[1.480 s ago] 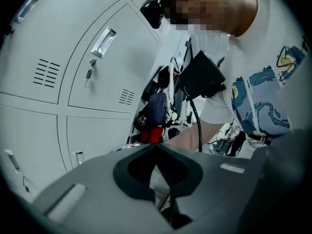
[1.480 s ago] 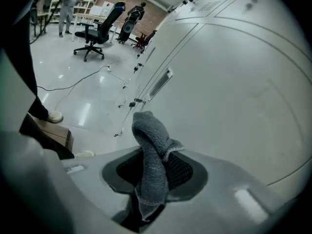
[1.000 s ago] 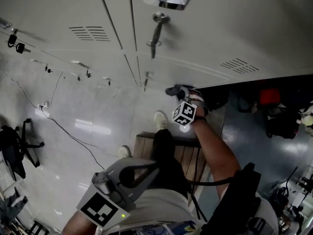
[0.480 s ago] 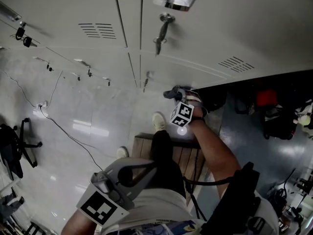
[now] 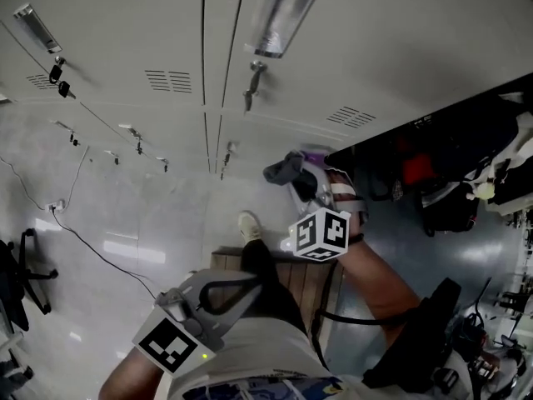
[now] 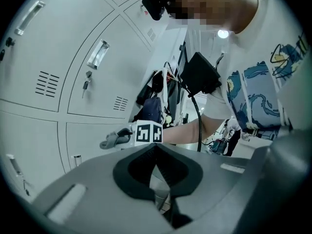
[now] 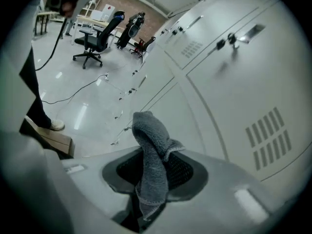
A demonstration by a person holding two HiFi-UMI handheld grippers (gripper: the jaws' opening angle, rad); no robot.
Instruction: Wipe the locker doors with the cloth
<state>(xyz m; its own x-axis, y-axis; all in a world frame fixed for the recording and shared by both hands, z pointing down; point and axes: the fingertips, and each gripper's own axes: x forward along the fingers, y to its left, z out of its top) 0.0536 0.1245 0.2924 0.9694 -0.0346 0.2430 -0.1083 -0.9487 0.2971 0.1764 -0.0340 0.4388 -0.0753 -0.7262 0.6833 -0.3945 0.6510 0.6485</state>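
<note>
Clamping the single crumpled grey terry cloth (image 7: pixel 152 150) between its jaws, right gripper (image 7: pixel 155 177) faces pale metal locker doors (image 7: pixel 253 82); left gripper (image 6: pixel 157 172) closed, empty

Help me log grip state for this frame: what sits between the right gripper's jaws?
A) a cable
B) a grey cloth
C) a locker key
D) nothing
B: in the right gripper view, the right gripper is shut on the grey cloth, which sticks up from between its jaws.

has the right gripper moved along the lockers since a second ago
Yes, a little: the right gripper with its cloth now sits nearer the door vent, away from the latch.
</note>
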